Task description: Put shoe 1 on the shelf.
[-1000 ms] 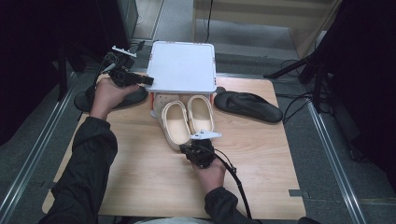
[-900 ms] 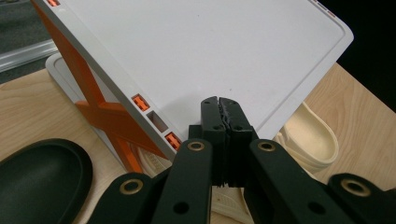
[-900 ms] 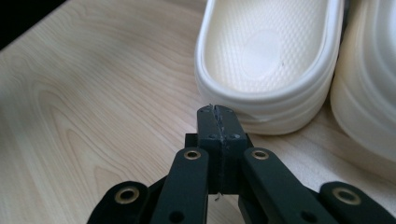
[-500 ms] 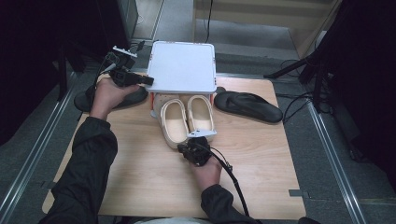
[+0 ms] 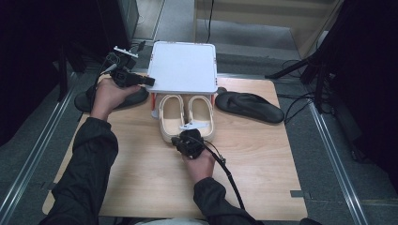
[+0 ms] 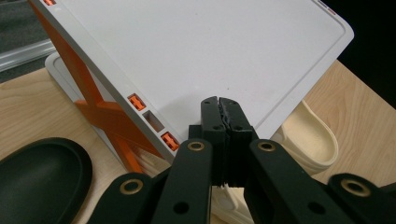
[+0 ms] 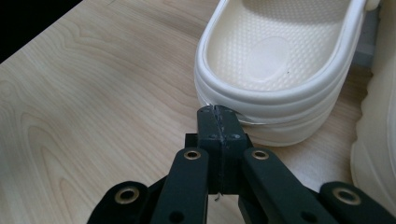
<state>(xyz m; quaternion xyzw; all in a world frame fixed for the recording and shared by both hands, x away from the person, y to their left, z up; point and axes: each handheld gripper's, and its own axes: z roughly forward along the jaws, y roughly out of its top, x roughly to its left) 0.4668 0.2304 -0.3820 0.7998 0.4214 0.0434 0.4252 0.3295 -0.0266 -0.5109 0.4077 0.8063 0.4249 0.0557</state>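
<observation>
A pair of cream slippers (image 5: pixel 185 115) lies toes-in under a white shelf (image 5: pixel 183 65) with orange legs. My right gripper (image 5: pixel 182 137) is shut, its tips against the heel rim of the left cream slipper (image 7: pixel 280 60); the closed tips (image 7: pixel 217 112) touch that rim with nothing held. The other cream slipper (image 7: pixel 378 140) shows at the right edge. My left gripper (image 5: pixel 151 81) is shut at the shelf's front left corner, its tips (image 6: pixel 222 102) over the white shelf top (image 6: pixel 210 46).
One black slipper (image 5: pixel 94 101) lies at the table's left edge under my left hand, and appears again as the black slipper (image 6: pixel 42 172). Another black slipper (image 5: pixel 248 107) lies right of the shelf. Bare wooden table (image 5: pixel 263 173) spreads to the front and right.
My right gripper has moved left along the table, from behind the right cream slipper to the heel of the left one. The left gripper has stayed where it was.
</observation>
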